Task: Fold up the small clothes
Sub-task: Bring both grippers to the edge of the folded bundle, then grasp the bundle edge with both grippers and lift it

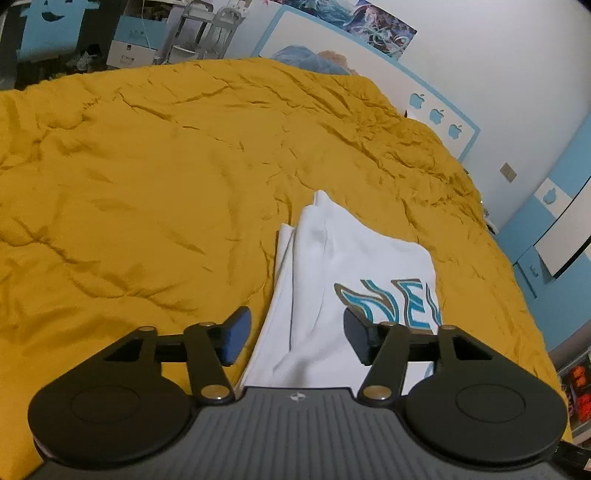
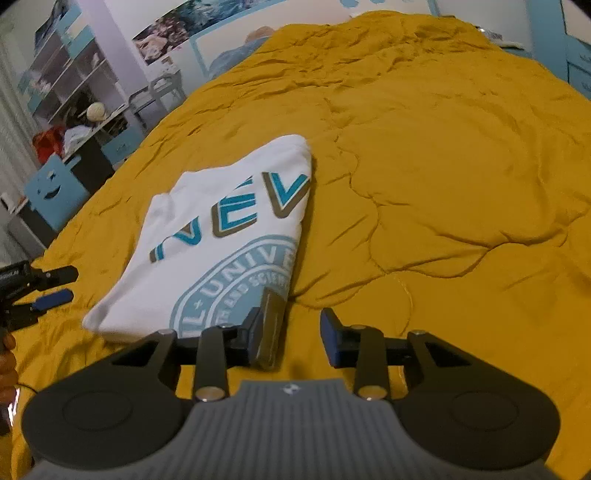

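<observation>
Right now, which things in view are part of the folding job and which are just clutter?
Job:
white printed T-shirt, folded on the mustard bedspread
left gripper, open
right gripper, open

Lying about:
blue smiley-face chair
shelving unit
wall posters

One folded white cotton T-shirt (image 2: 221,236) with teal and grey lettering is seen, laid on one wrinkled mustard-yellow quilted bedspread (image 1: 147,184). Two black two-finger grippers are counted: the left gripper (image 1: 297,334) and the right gripper (image 2: 295,339), each with two fingers and blue pads. Three blue apple-shaped cut-outs (image 1: 437,115) are counted on the white headboard at the far right. One blue smiling-face chair back (image 2: 55,188) is seen at the left
</observation>
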Demonstrator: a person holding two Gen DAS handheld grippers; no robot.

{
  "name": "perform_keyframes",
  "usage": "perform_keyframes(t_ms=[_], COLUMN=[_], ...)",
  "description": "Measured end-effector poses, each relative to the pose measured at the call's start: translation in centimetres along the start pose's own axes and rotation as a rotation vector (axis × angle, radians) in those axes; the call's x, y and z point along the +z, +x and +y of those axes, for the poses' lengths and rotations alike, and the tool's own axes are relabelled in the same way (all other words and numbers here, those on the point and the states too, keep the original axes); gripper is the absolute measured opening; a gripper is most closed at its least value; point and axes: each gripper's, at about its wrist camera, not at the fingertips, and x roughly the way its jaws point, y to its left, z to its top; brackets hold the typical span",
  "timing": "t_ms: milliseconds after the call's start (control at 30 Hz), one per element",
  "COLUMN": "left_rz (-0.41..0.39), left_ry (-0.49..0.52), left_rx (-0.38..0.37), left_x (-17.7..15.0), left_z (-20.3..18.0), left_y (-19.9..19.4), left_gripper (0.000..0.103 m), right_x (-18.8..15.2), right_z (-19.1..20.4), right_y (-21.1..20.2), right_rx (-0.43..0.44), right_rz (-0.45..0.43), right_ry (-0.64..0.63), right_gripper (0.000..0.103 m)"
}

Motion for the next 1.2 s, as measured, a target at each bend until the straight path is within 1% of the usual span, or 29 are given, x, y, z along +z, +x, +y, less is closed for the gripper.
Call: perform_keyframes(t_ms=[67, 100, 133, 267, 300, 367, 467, 500, 667, 767, 867, 933, 1000, 1033, 1067, 1100, 1133, 1200], left_rz=[0.009, 0.015, 0.022, 0.043, 0.047, 0.057, 0.073, 0.078, 0.109, 0.133, 0.147, 0.165, 0.175, 0.181, 0.182, 0.182, 0.183, 0.182], left_ry=[0.003, 0.004, 0.003, -0.026, -0.041, -0.07, -0.123, -0.14, -0.161, -0.183, -0.209, -0.208, -0.204, -0.208, -0.214, -0.219, -0.223, -0.225], left_rx=[-0.001, -0.003, -0.009, -0.056, -0.064, -0.082, -0.124, -0.136, -0.192, -0.22, -0.264, -0.281, -0.286, -0.289, -0.288, -0.29, -0.291, -0.294], left_x=[0.4, 0.5, 0.7, 1.3, 1.5, 1.8, 2.3, 2.6, 3.2, 3.3, 3.5, 3.9, 4.4, 4.6, 4.8, 4.9, 5.1, 5.1], left_z=[0.1, 0.2, 0.2, 1.0, 1.3, 1.9, 3.2, 3.7, 4.7, 5.0, 5.4, 5.5, 5.6, 5.7, 5.9, 5.9, 5.9, 5.7], left_y=[1.0, 1.4, 1.9, 4.0, 4.6, 5.6, 7.1, 7.6, 10.0, 11.7, 13.5, 14.5, 15.5, 16.0, 16.4, 16.8, 17.1, 17.5], left_gripper=[0.07, 0.07, 0.07, 0.079, 0.079, 0.079, 0.079, 0.079, 0.079, 0.079, 0.079, 0.075, 0.069, 0.068, 0.065, 0.06, 0.058, 0.046], right_x=[0.4, 0.7, 0.9, 1.9, 2.2, 2.8, 3.7, 4.0, 5.5, 6.1, 6.5, 6.9, 7.4, 7.6, 7.8, 8.1, 8.4, 8.8], right_z=[-0.4, -0.6, -0.7, -0.9, -1.0, -1.2, -2.0, -2.1, -2.5, -3.2, -3.8, -4.4, -5.1, -5.2, -5.2, -5.2, -5.2, -5.2], right_y=[0.6, 1.1, 1.4, 3.0, 3.4, 4.3, 5.8, 6.3, 9.0, 10.6, 12.0, 13.1, 14.3, 14.7, 15.1, 15.6, 16.1, 17.0], right_rx=[0.012, 0.018, 0.022, 0.03, 0.039, 0.064, 0.131, 0.14, 0.144, 0.173, 0.184, 0.208, 0.262, 0.28, 0.282, 0.276, 0.269, 0.278], right_rz=[-0.003, -0.006, -0.009, -0.017, -0.016, -0.011, 0.002, 0.003, 0.006, 0.015, 0.022, 0.034, 0.054, 0.061, 0.064, 0.066, 0.069, 0.077], right_ry=[0.029, 0.042, 0.05, 0.071, 0.08, 0.11, 0.201, 0.218, 0.248, 0.294, 0.338, 0.381, 0.428, 0.441, 0.443, 0.437, 0.431, 0.444], right_gripper=[0.034, 0.038, 0.04, 0.044, 0.045, 0.046, 0.048, 0.049, 0.049, 0.05, 0.05, 0.05, 0.05, 0.05, 0.049, 0.045, 0.043, 0.039])
